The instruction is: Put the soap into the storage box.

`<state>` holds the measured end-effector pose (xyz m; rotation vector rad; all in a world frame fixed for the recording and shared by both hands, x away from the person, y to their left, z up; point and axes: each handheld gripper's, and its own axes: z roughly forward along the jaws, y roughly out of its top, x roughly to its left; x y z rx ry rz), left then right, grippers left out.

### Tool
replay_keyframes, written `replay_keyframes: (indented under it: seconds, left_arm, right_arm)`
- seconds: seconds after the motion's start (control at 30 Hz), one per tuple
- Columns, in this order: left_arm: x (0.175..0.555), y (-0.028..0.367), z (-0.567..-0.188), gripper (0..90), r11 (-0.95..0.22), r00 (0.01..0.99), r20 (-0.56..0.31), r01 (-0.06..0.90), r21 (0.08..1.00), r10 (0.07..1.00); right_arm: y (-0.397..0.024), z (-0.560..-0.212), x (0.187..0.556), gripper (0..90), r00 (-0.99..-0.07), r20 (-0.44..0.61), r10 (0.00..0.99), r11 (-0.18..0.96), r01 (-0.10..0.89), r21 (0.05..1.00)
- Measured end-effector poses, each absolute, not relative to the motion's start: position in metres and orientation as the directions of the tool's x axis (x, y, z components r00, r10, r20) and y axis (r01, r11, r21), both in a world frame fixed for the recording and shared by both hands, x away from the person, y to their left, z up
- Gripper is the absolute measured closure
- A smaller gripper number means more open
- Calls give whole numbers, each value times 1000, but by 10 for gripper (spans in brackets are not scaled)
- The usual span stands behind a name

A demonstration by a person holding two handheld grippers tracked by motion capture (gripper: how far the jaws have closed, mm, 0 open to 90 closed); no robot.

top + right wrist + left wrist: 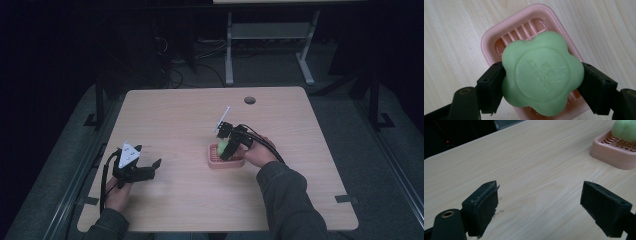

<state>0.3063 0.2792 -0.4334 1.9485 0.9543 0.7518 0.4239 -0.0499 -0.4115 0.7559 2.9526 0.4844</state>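
Green soap [541, 75], flower-shaped with a stamped round centre, clamped between the jaws of the right hand-held gripper [541, 80] directly over the pink soap dish [490, 42]; probably firm but slick, best pinched across opposite lobes. Left hand-held gripper [539, 205] spread apart, well left of the dish on the desk [524, 157].

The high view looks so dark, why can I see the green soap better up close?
High view: dim room, flower-shaped green soap tiny. Right gripper view: right gripper holds it near the lens, evenly lit, embossed letters readable, soft glare on the pink plastic soap dish. Left gripper view: soap slightly blurred.
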Motion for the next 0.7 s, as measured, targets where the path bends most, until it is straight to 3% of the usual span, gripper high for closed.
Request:
replay_keyframes:
  seconds: [0.7]
  left_arm:
    - [306,280,-433,142,-372,532,148,341,863,834]
  right_arm:
    - [-47,-415,426,257,-872,22,489,833,474,286]
